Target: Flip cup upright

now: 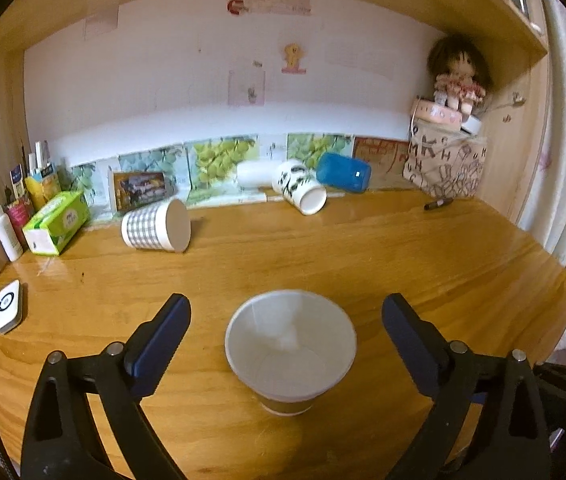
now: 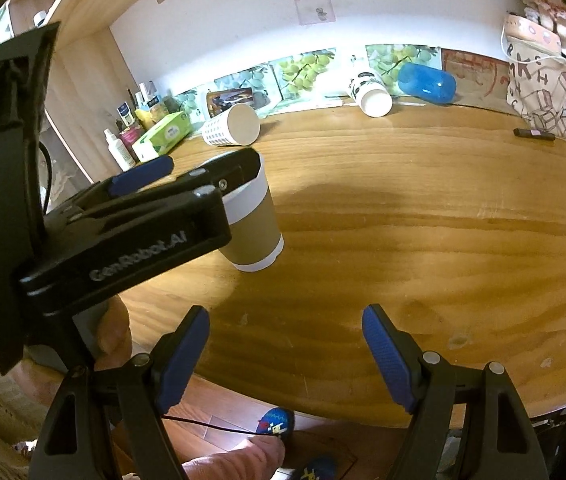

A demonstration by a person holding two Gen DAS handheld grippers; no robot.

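Observation:
A brown and white paper cup (image 1: 290, 350) stands upright on the wooden table (image 1: 403, 264), mouth up. My left gripper (image 1: 286, 322) is open, its fingers either side of the cup and apart from it. In the right wrist view the same cup (image 2: 257, 226) stands behind the left gripper (image 2: 211, 170). My right gripper (image 2: 285, 334) is open and empty near the table's front edge. A checked cup (image 1: 155, 226), a white cup with black marks (image 1: 301, 188) and a blue cup (image 1: 343, 173) lie on their sides at the back.
A green tissue box (image 1: 57, 222), bottles (image 1: 5, 228) and a white device with a cable (image 1: 10, 306) are at the left. A printed bag (image 1: 445, 164) with a doll (image 1: 459, 76) and a dark marker (image 1: 438, 203) are at the back right.

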